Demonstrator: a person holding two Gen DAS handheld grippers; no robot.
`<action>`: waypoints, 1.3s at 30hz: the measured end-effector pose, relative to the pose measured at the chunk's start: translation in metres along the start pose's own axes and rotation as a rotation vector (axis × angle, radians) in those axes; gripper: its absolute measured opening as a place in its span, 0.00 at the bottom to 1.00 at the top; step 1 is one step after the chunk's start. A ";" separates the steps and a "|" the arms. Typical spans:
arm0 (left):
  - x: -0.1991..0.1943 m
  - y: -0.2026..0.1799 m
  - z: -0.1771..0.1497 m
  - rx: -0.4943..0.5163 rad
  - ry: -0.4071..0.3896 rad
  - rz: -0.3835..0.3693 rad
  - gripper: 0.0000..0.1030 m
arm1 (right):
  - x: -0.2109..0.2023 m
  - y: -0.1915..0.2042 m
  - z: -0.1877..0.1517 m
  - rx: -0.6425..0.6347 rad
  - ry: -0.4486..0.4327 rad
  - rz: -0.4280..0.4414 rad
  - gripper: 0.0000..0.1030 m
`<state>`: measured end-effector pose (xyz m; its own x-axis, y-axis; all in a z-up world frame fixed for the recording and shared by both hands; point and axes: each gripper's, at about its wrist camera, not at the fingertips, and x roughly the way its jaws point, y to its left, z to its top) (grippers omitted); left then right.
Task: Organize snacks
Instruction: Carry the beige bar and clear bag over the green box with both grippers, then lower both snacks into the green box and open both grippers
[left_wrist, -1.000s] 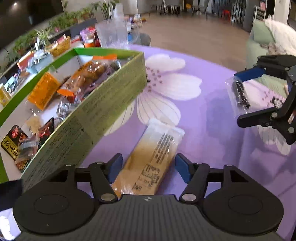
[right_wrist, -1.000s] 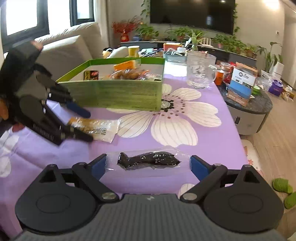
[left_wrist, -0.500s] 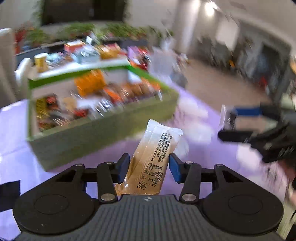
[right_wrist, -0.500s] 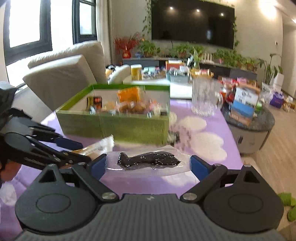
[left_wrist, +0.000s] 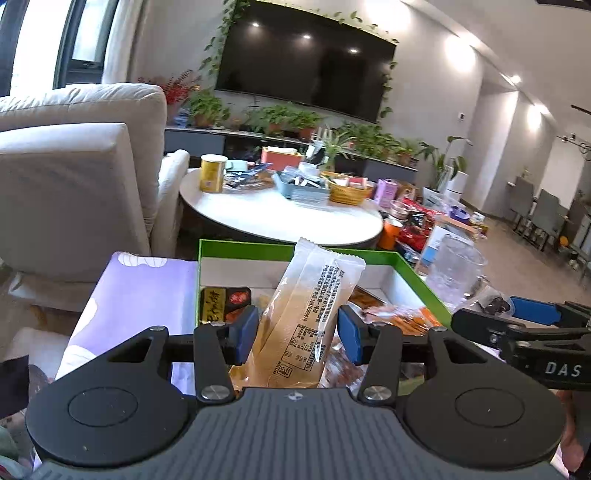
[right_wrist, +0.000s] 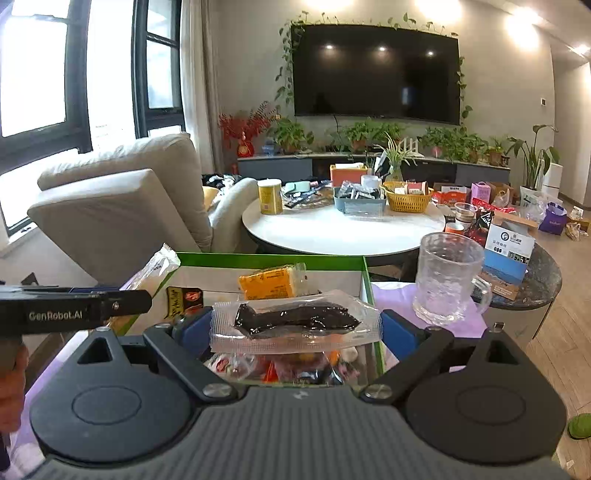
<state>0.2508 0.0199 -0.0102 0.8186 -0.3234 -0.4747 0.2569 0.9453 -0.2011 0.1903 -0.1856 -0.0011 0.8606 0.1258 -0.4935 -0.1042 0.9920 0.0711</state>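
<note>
Purple tablecloth (left_wrist: 140, 288), green box (left_wrist: 424, 284): 2 light, crinkly, slippery pkts are clamped mid-body — tan wafer pack (left_wrist: 299, 325) by left gripper (left_wrist: 297, 334), dark vacuum pouch (right_wrist: 295, 321) by right gripper (right_wrist: 295, 332).

Green box (left_wrist: 424, 280), purple cloth (left_wrist: 140, 291), golden packet (left_wrist: 295, 325), blue-padded claws

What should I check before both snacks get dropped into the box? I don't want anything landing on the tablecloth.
1. Left claw grips the tan printed snack packet: ok.
2. Right claw grips the clear vacuum pouch of dark snack: ok.
3. Tan packet over the green cardboard box: ok.
4. Pouch over the box: ok.
5. Free floor space inside the box: cannot tell, it holds many snacks.
6. Ribbed glass mug stands outside the box: ok.
</note>
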 end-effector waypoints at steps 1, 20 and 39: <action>0.004 -0.001 0.001 0.004 -0.004 0.013 0.43 | 0.004 0.000 0.000 0.001 0.004 -0.003 0.76; 0.040 0.006 -0.001 0.007 0.082 0.095 0.58 | 0.036 0.025 -0.001 -0.063 -0.039 -0.005 0.76; -0.038 -0.034 -0.011 0.057 0.035 0.147 0.64 | -0.044 0.023 -0.006 -0.007 -0.076 -0.036 0.76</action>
<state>0.2053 -0.0010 0.0049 0.8312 -0.1815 -0.5255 0.1652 0.9831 -0.0782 0.1473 -0.1679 0.0172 0.8991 0.0894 -0.4285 -0.0758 0.9959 0.0488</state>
